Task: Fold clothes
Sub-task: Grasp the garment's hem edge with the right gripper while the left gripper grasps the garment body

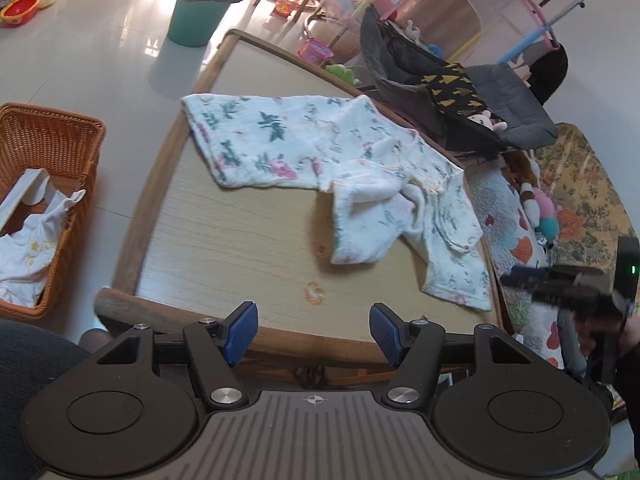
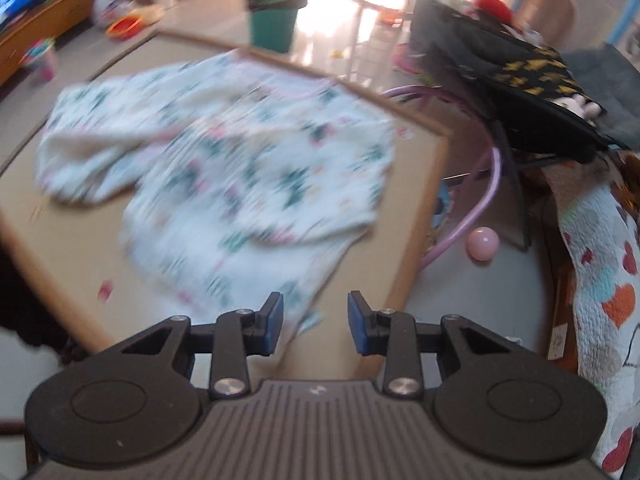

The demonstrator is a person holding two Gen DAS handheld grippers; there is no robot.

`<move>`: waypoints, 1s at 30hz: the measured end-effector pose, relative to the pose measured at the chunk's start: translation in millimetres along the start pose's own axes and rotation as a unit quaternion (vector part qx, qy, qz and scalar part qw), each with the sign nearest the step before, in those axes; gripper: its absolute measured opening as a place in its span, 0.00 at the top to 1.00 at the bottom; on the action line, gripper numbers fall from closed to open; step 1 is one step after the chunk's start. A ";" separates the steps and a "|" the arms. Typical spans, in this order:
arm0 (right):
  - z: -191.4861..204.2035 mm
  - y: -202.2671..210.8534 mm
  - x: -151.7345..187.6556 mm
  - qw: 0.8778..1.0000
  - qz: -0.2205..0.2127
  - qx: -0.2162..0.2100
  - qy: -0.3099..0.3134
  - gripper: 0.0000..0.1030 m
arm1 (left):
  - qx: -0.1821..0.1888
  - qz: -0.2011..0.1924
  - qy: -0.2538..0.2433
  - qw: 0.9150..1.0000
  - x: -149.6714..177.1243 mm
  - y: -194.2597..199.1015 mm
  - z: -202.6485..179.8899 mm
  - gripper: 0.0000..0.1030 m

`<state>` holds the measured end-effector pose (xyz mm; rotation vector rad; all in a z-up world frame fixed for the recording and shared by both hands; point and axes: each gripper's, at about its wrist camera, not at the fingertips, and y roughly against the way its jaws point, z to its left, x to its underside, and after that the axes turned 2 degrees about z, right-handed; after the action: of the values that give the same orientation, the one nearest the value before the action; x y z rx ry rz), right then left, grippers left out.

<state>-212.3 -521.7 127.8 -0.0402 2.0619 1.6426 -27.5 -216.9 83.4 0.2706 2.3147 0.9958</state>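
A white floral garment (image 1: 320,160) lies spread on the wooden table (image 1: 240,248), with one sleeve folded over its middle and its lower end reaching the table's right edge. My left gripper (image 1: 314,332) hangs open over the near table edge, short of the cloth, with nothing between its blue pads. My right gripper (image 1: 560,288) shows blurred beyond the table's right side. In the blurred right wrist view the garment (image 2: 224,168) covers much of the table (image 2: 60,272). The right gripper (image 2: 316,324) stands open and empty just past the garment's near corner.
A wicker basket (image 1: 60,140) with white clothes stands on the floor at the left. A green bin (image 1: 196,12) is beyond the table. A dark baby seat (image 1: 440,92) and a heart-patterned quilt (image 1: 516,240) crowd the right side. A pink ball (image 2: 484,244) lies on the floor.
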 end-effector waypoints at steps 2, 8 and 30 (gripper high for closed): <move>15.8 0.6 9.9 1.000 0.010 -0.007 0.026 0.67 | 0.003 0.005 -0.008 1.000 1.3 -2.5 -8.1 0.38; 37.2 1.1 29.4 0.998 0.027 -0.016 0.055 0.67 | 0.010 0.013 -0.013 1.000 3.9 -3.4 -23.3 0.38; 46.5 -19.0 -9.7 0.986 0.013 -0.052 0.161 0.67 | -0.043 0.002 -0.051 0.998 -35.2 -48.0 -46.4 0.38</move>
<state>-180.9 -486.7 107.6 -0.3365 2.2111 1.8596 -24.7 -292.0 89.8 0.2832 2.1752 1.0560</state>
